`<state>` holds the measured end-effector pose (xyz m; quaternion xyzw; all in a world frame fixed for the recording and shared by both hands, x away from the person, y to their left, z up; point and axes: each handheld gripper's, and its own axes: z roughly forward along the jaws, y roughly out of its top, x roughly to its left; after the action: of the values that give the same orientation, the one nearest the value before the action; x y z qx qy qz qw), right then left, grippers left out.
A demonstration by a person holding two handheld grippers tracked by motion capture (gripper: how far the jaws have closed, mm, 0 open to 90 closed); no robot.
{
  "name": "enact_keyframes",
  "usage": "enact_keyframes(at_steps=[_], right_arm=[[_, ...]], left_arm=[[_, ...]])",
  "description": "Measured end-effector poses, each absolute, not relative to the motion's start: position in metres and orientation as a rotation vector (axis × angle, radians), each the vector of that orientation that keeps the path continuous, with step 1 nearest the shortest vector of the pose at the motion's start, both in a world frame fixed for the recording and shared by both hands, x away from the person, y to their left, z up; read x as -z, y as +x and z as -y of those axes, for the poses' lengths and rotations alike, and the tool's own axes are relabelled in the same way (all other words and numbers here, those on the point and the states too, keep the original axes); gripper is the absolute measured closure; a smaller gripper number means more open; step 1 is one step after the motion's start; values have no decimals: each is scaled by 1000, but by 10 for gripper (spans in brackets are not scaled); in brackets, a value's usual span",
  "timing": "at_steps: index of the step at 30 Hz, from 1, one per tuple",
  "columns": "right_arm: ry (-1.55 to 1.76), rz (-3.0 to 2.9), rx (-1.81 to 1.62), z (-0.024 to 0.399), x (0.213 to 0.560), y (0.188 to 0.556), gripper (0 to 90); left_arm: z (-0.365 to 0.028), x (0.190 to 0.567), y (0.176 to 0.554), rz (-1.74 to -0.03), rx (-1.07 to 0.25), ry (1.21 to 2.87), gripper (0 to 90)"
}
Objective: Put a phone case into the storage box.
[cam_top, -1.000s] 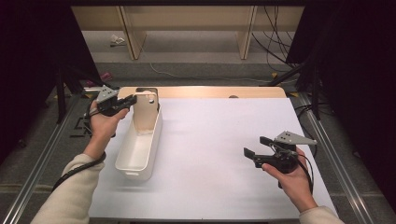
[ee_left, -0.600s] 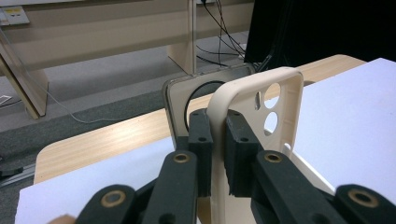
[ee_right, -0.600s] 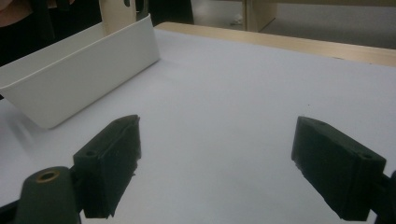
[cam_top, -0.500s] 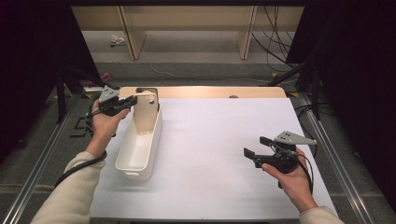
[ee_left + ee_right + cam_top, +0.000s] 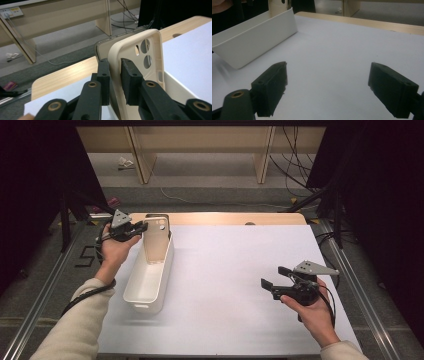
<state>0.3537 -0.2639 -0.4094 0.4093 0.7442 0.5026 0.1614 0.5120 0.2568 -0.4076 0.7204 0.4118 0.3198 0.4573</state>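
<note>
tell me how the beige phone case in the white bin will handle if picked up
The phone case looks thin and hollow, so probably light and somewhat bendy. Standing on end in the white bin, it may well tip if nudged.

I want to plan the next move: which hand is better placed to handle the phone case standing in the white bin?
Left. The left gripper already straddles the phone case; the right gripper hovers far across the table.

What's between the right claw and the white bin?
Bare white tabletop separates the right claw from the white bin, seen in the high view.
</note>
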Motion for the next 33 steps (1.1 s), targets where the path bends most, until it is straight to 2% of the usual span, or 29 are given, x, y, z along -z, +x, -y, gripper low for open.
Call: enact_keyframes(at_steps=[33], right_arm=[[1168,-2128,-1434,264,410,354,166]], left_arm=[[-249,409,522,-1012,-838,1825,739]])
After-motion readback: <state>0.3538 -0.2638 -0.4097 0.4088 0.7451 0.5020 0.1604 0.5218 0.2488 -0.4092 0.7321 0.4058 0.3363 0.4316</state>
